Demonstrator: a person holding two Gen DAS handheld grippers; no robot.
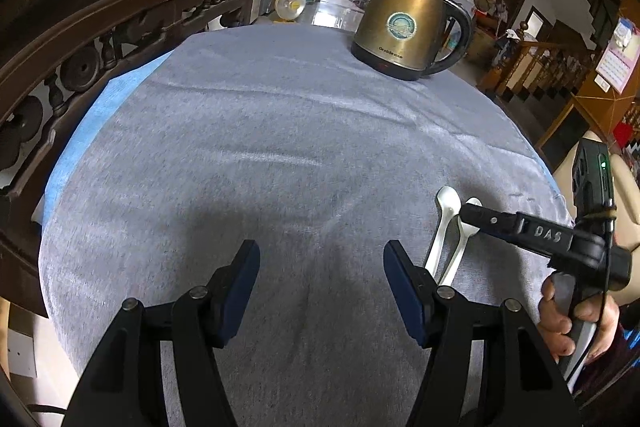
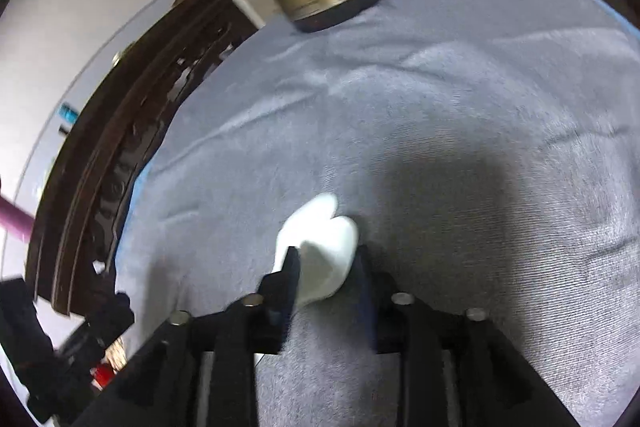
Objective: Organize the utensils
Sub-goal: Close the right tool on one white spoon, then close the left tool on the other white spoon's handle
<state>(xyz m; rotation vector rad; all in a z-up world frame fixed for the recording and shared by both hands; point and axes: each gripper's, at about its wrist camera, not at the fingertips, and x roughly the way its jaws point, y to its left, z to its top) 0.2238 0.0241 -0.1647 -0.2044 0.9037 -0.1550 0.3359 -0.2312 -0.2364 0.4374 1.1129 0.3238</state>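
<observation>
Two white spoons lie side by side near the table's right edge. The right claw, spread, straddles their bowls without pinching. The left claw hangs spread, empty. The spoons look light, stiff, slippery and breakable; grip the handles.

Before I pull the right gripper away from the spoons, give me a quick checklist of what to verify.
1. Two white spoons lie side by side on the grey cloth: ok.
2. Right gripper let go of the spoon bowls: cannot tell; the view is blurred, with the bowls between its fingers.
3. Left gripper open and empty: ok.
4. Left gripper apart from the spoons: ok, they lie just to its right.
5. Kettle upright at the far edge, well away from the spoons: ok.
</observation>
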